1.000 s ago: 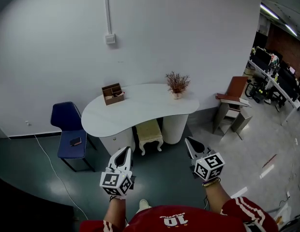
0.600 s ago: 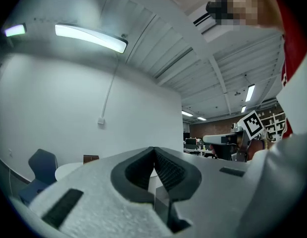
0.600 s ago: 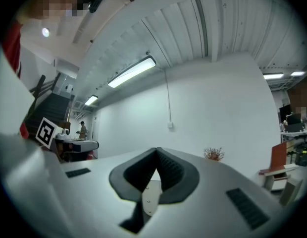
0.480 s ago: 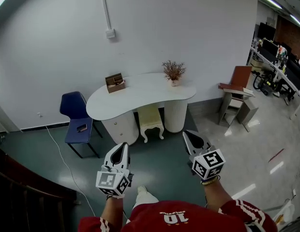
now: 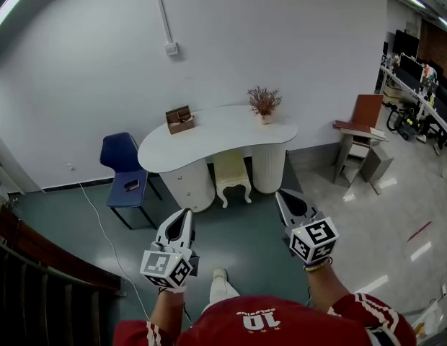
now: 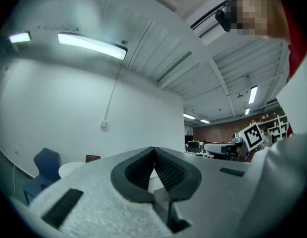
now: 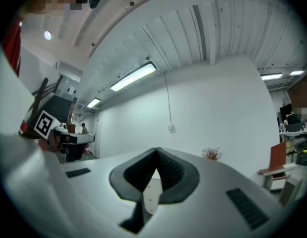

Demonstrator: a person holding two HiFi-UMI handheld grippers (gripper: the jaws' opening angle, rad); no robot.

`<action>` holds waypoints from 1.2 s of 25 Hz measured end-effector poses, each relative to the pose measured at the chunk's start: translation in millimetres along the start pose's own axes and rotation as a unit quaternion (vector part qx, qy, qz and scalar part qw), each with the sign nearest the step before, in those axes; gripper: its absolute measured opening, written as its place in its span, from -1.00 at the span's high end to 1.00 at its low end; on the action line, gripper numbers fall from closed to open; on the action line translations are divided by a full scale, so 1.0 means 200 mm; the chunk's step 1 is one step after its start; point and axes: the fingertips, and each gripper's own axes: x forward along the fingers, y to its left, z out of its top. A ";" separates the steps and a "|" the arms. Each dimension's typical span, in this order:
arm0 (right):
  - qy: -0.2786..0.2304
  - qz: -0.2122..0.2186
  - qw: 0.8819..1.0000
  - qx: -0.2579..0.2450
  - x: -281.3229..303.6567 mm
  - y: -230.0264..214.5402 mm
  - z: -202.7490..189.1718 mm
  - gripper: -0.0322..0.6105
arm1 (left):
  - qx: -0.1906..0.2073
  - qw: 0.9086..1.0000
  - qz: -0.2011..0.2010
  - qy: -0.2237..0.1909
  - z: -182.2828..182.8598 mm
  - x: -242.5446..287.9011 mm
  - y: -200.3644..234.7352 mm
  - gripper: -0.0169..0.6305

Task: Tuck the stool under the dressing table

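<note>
White wall [image 5: 281,42] backs a grey-green floor [image 5: 241,233]. Against the wall stands the curved white bench [image 5: 209,132], a blue chair [image 5: 122,166] at its left end. The cream stool [image 5: 232,173] sits under the bench, between its two round pedestals. Left gripper [image 5: 186,213] and right gripper [image 5: 280,193] hang over the floor, well apart from the stool, which lies ahead between them. Both have jaws closed on nothing. A wooden box [image 5: 180,119] and a dried plant [image 5: 264,103] top the bench.
</note>
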 end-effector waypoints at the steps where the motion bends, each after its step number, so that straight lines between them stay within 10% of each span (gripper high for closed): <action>1: -0.001 0.003 1.000 -0.001 -0.01 0.01 0.00 0.89 | -0.010 1.000 -0.001 -0.003 0.01 0.00 0.00 0.95; 13: -0.023 -0.013 1.000 -0.004 -0.07 -0.03 0.05 0.89 | 0.052 0.998 0.025 0.000 0.01 -0.01 -0.02 0.97; 30: -0.017 -0.017 1.000 -0.010 0.00 0.02 0.02 0.89 | 0.039 0.998 0.040 0.000 -0.04 -0.03 0.05 0.97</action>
